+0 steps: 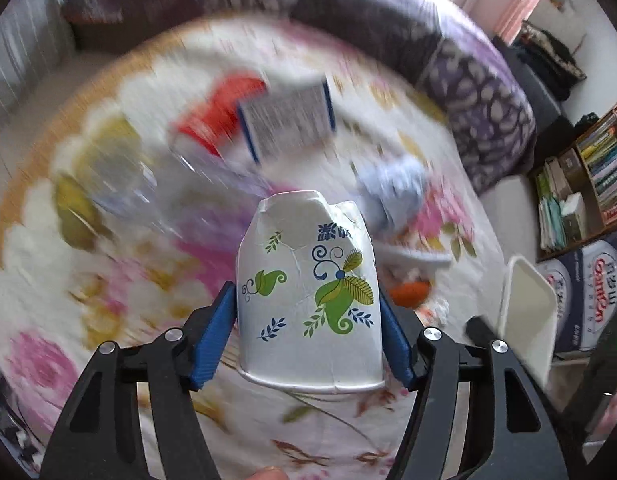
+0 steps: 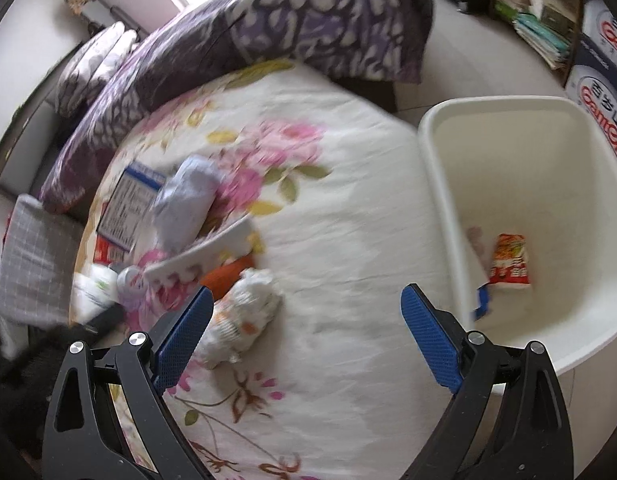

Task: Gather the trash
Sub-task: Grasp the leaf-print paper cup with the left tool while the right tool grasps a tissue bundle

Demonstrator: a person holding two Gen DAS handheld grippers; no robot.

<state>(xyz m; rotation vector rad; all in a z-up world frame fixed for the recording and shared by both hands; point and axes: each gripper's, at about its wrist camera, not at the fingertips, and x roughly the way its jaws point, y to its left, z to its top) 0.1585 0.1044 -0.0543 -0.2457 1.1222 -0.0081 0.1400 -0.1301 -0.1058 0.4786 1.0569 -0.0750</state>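
Left wrist view showed the left gripper (image 1: 308, 322) pinching a crumpled paper cup (image 1: 308, 300), upside down, rim toward the camera, blue pads pressed against both sides. Thin white card, printed with green leaves and blue curls, creased and dented at the top. Carried above the bed (image 1: 108, 280), judging by the blurred floral sheet behind it. Farther back on the sheet lay a blue-edged printed packet (image 1: 286, 122) over something red, a clear plastic wrapper (image 1: 120, 188) and a pale blue wad of cloth or paper (image 1: 392, 192), all too smeared to describe closely. Seen from the right wrist: the right gripper (image 2: 306, 340) spread wide and holding nothing, hovering over the sheet beside a white plastic bin (image 2: 436, 128), smooth-walled with rounded corners, standing on the floor against the bed's edge. Already inside it, a red and orange snack wrapper (image 2: 508, 260) and a small blue scrap (image 2: 482, 300). Just beside the right gripper's left pad sat a balled-up white tissue (image 2: 244, 312), soft and wrinkled, with an orange piece (image 2: 228, 274) and a flat white strip (image 2: 204, 250) behind it. Step in hand, by judgement: ferrying the cup to the bin. Next move likely called for swinging the cup across over the bin's mouth before letting go; light and hollow, so probably prone to bouncing off the rim.
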